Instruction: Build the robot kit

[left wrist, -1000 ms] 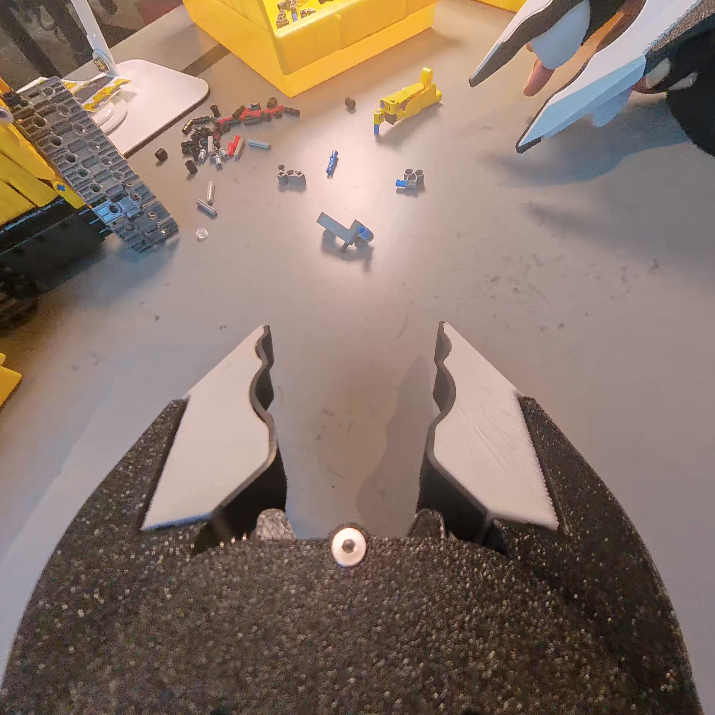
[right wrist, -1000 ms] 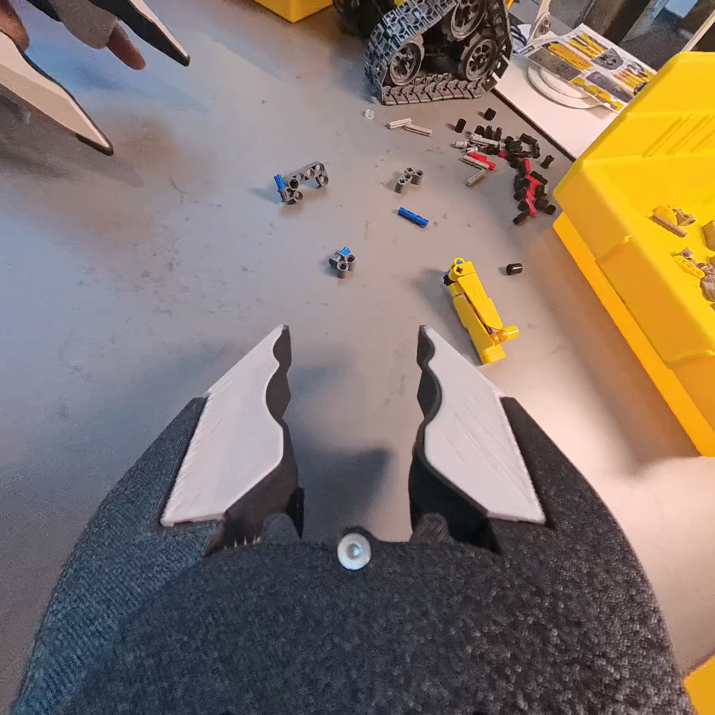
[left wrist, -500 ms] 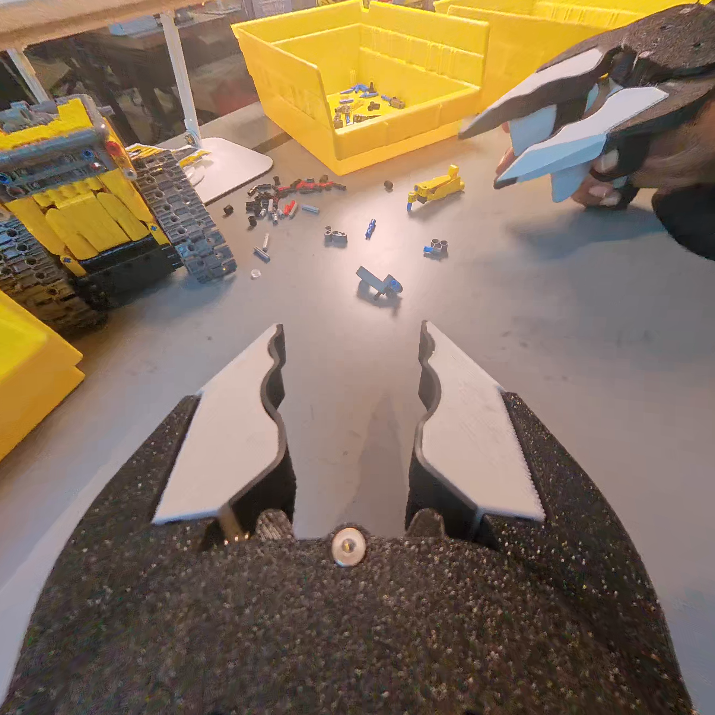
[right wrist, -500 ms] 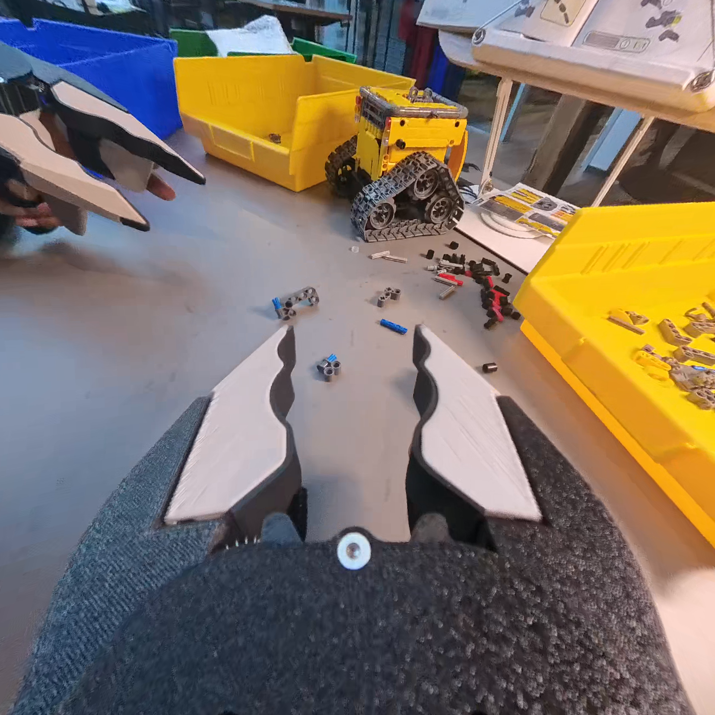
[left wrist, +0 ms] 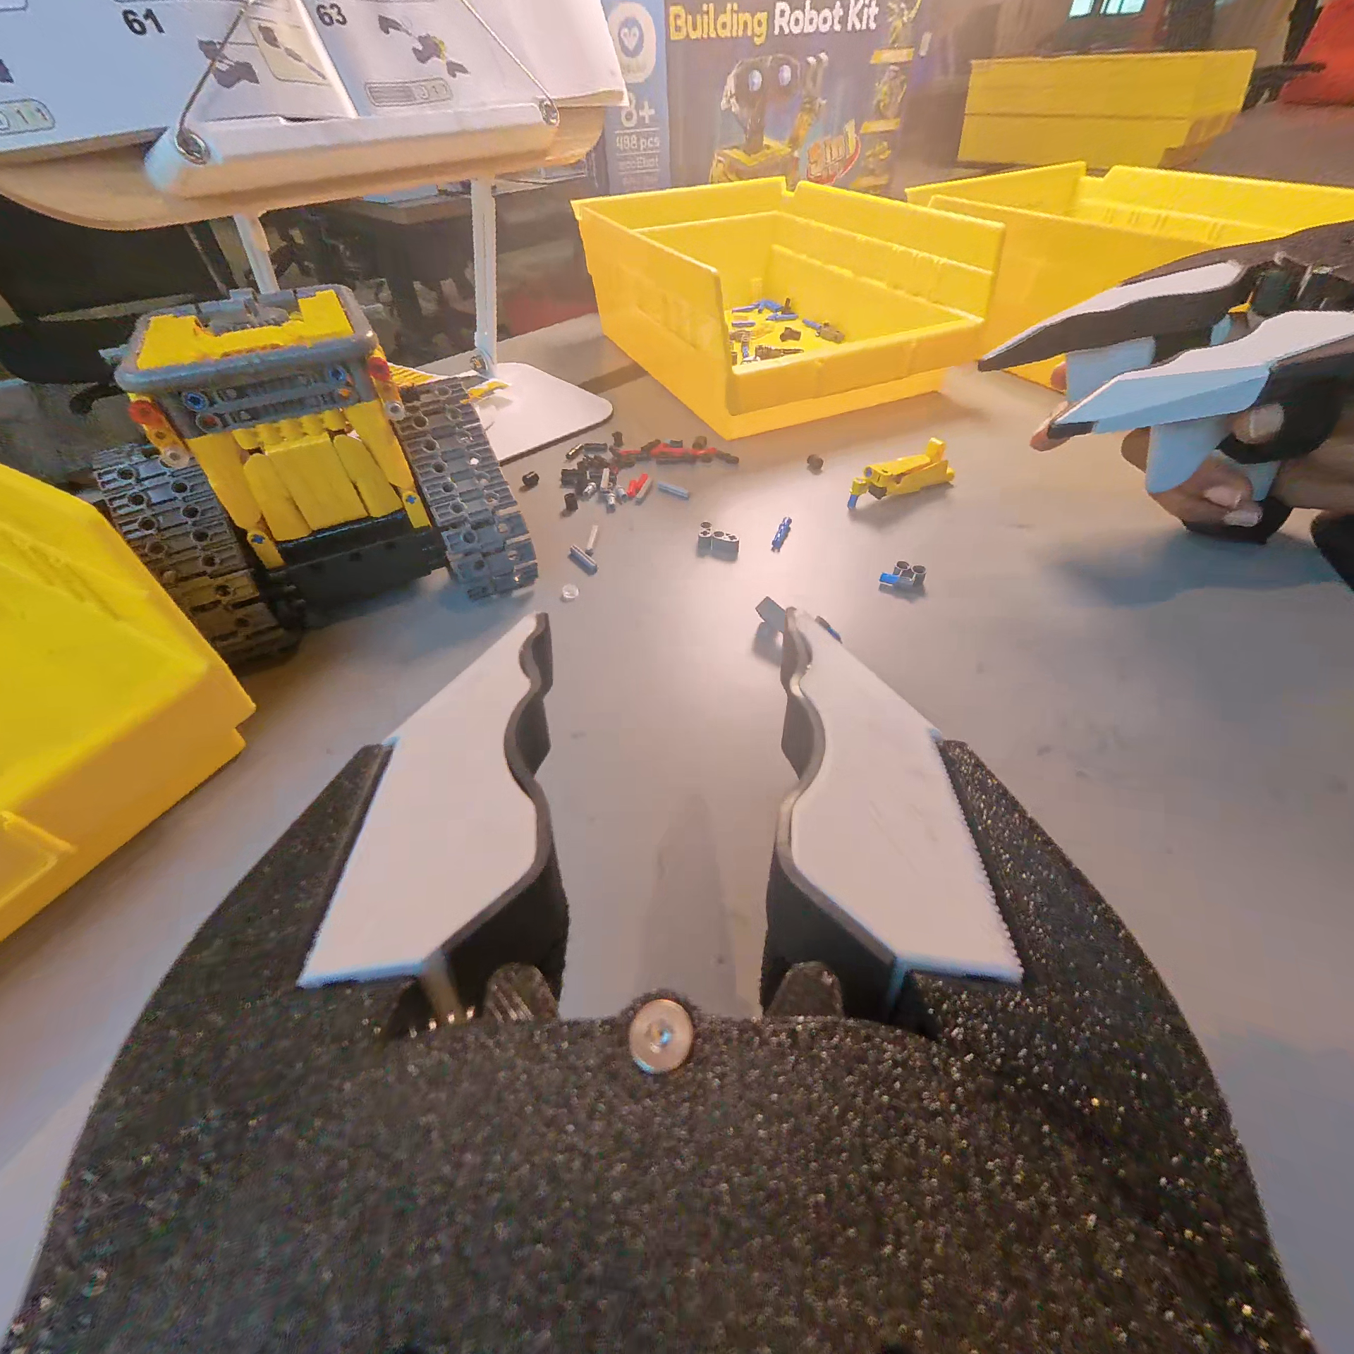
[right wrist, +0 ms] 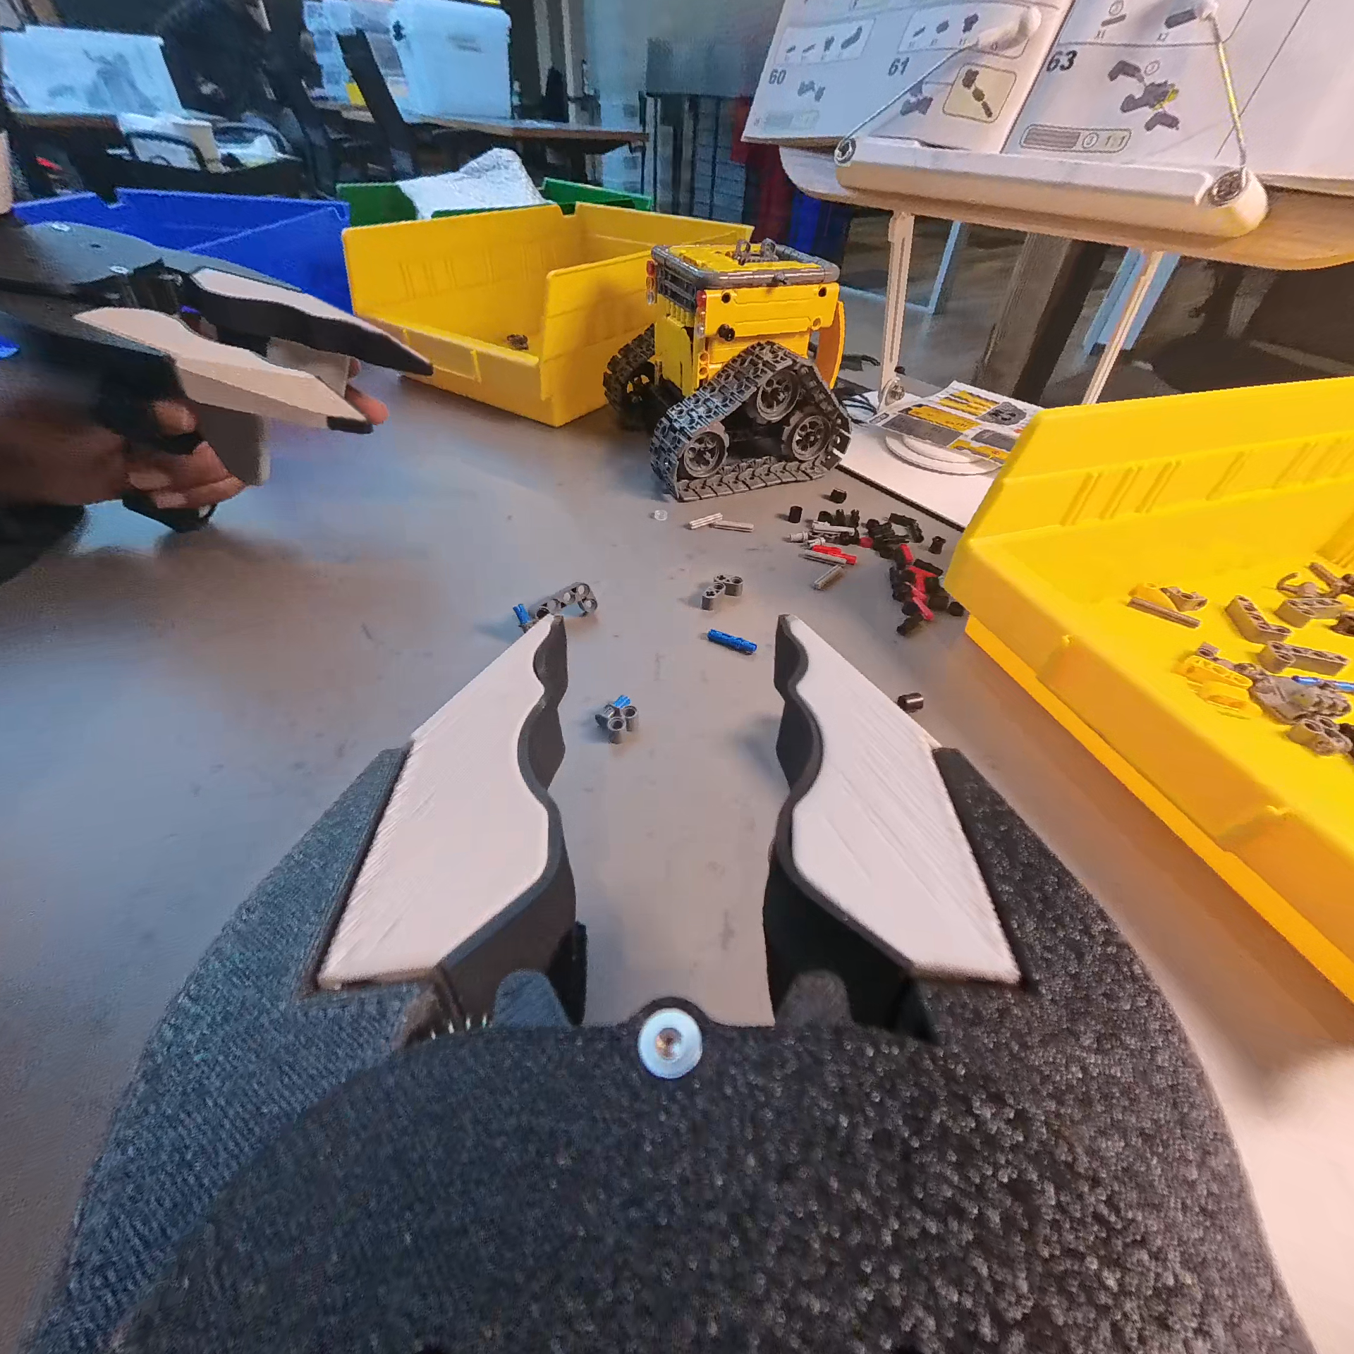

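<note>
My left gripper (left wrist: 667,623) is open and empty, low over the grey table. A grey angled piece (left wrist: 769,608) lies just past its right fingertip, partly hidden by it. My right gripper (right wrist: 670,623) is open and empty; a small grey-and-blue connector (right wrist: 618,718) lies on the table between its fingers. A blue pin (right wrist: 731,641), a grey beam (right wrist: 564,602) and a grey connector (right wrist: 722,590) lie just beyond. A yellow tracked robot model (left wrist: 293,469) stands at the left. A small yellow assembly (left wrist: 905,472) lies farther back. Each gripper shows in the other's view: the right (left wrist: 1018,399), the left (right wrist: 396,396).
A pile of small black, red and grey pieces (left wrist: 630,476) lies by the white base (left wrist: 542,410) of a booklet stand. Yellow bins (left wrist: 791,410) (right wrist: 1099,696) hold loose parts. Another yellow bin (left wrist: 110,696) stands at the near left. A blue bin (right wrist: 220,227) stands behind. It is some 12 cm from my right tips to the blue pin (right wrist: 731,641). Seen from the left wrist view (left wrist: 774,536) as well. My right tips are about 30 cm from the yellow tracked robot model (left wrist: 293,469), my left tips only 15 cm.
Both grippers have tipped up from looking down at the table to looking across it, low over it. Both stay open and empty. The loose pieces have not moved.
</note>
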A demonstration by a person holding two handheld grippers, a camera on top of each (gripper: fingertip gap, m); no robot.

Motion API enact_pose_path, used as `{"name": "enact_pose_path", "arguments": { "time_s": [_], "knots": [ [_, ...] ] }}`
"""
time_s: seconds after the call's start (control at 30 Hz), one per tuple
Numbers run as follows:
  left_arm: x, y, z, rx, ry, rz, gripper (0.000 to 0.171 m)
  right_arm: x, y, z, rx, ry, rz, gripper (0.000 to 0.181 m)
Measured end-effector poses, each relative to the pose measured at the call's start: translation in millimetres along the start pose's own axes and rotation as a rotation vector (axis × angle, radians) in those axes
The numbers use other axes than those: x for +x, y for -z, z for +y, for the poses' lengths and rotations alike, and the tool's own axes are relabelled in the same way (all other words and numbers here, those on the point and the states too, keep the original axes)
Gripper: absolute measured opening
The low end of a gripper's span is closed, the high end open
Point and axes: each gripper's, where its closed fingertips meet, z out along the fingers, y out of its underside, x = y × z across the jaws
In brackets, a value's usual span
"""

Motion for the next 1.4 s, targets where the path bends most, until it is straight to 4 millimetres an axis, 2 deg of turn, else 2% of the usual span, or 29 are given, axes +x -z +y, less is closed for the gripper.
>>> {"name": "enact_pose_path", "arguments": {
  "time_s": [0.17, 0.27, 0.37, 0.47, 0.57, 0.63, 0.7, 0.77, 0.83, 0.9, 1.03, 1.17, 1.4],
  "knots": [
    [-7, 4, 0, 0.004, -0.002, -0.031, 0.059, -7, -3, 1, -0.015, 0.034, -0.013, 0.054],
    [-10, 4, 0, 0.006, 0.018, -0.046, 0.057, -1, -9, -3, -0.004, 0.049, 0.033, 0.039],
    [-11, 4, -2, 0.016, 0.045, -0.048, 0.053, 11, -27, -29, 0.031, 0.091, 0.092, 0.023],
    [-14, 6, 0, 0.004, 0.052, -0.067, 0.048, 31, -66, -78, 0.092, 0.193, 0.144, 0.013],
    [-16, 11, -1, 0.013, 0.032, -0.091, 0.045, 59, -124, -133, 0.155, 0.222, 0.165, 0.007],
    [-19, 15, -3, 0.018, 0.005, -0.115, 0.043, 88, -166, -167, 0.173, 0.236, 0.218, 0.005],
    [-23, 20, -2, 0.017, -0.027, -0.144, 0.041, 114, -206, -192, 0.151, 0.267, 0.261, 0.005],
    [-25, 22, -1, 0.012, -0.046, -0.161, 0.04, 135, -237, -207, 0.113, 0.299, 0.304, 0.006],
    [-27, 24, -2, 0.01, -0.049, -0.165, 0.04, 152, -257, -208, 0.072, 0.292, 0.332, 0.006],
    [-27, 25, -3, 0.014, -0.041, -0.157, 0.04, 164, -265, -193, -0.006, 0.273, 0.358, 0.004],
    [-19, 26, -7, 0.03, -0.022, -0.114, 0.04, 166, -261, -167, -0.033, 0.225, 0.354, 0.002],
    [-11, 23, -6, 0.02, -0.06, -0.093, 0.039, 162, -250, -166, -0.007, 0.217, 0.325, 0.007],
    [-14, 16, 7, -0.029, -0.114, -0.11, 0.037, 166, -252, -170, 0.021, 0.25, 0.323, 0.014]
  ]
}}
